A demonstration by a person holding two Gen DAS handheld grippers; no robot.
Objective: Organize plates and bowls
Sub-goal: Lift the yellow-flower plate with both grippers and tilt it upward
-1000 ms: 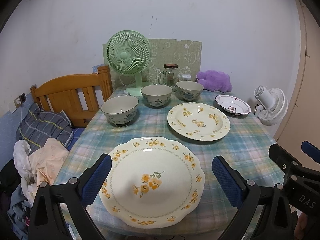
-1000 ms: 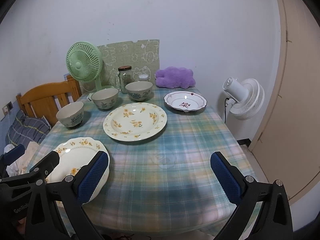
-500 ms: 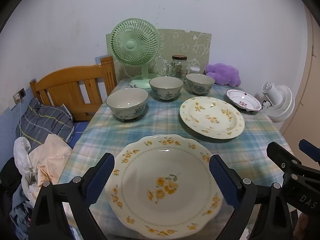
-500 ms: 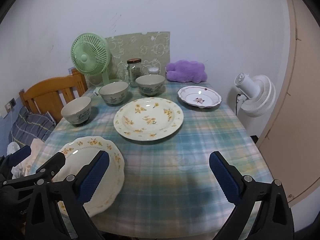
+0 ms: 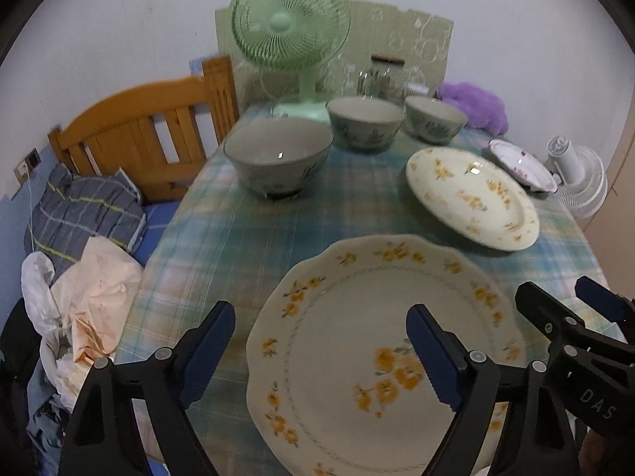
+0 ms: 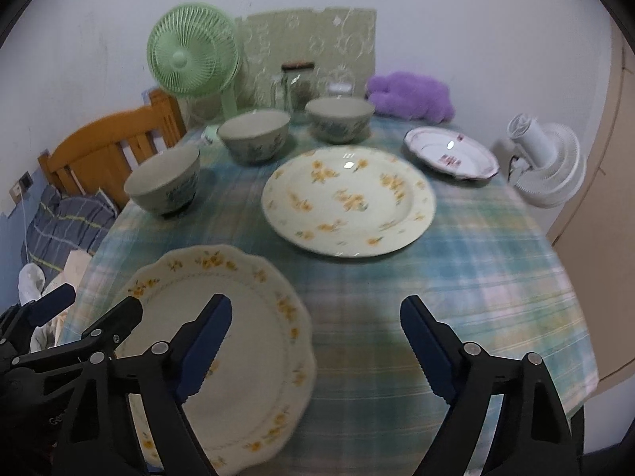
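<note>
A scalloped cream plate with yellow flowers (image 5: 357,349) lies at the near table edge; it also shows in the right wrist view (image 6: 246,317). A round yellow-flower plate (image 5: 472,198) (image 6: 349,202) lies mid-table. A small white plate with a red pattern (image 5: 520,164) (image 6: 450,156) is at the right. Three grey-green bowls (image 5: 278,162) (image 5: 363,123) (image 5: 434,119) stand in a row behind. My left gripper (image 5: 321,353) is open over the scalloped plate's left part. My right gripper (image 6: 315,345) is open above the tablecloth beside that plate's right rim.
A green fan (image 5: 289,27), a glass jar (image 5: 381,75) and a purple plush (image 5: 476,107) stand at the table's back. A wooden headboard (image 5: 143,127) and piled clothes (image 5: 79,277) lie left. A white fan (image 6: 547,166) stands right of the table.
Both grippers have moved forward and down toward the table. The left gripper has shifted left, so the scalloped plate now sits nearer its right finger. Nothing was grasped.
</note>
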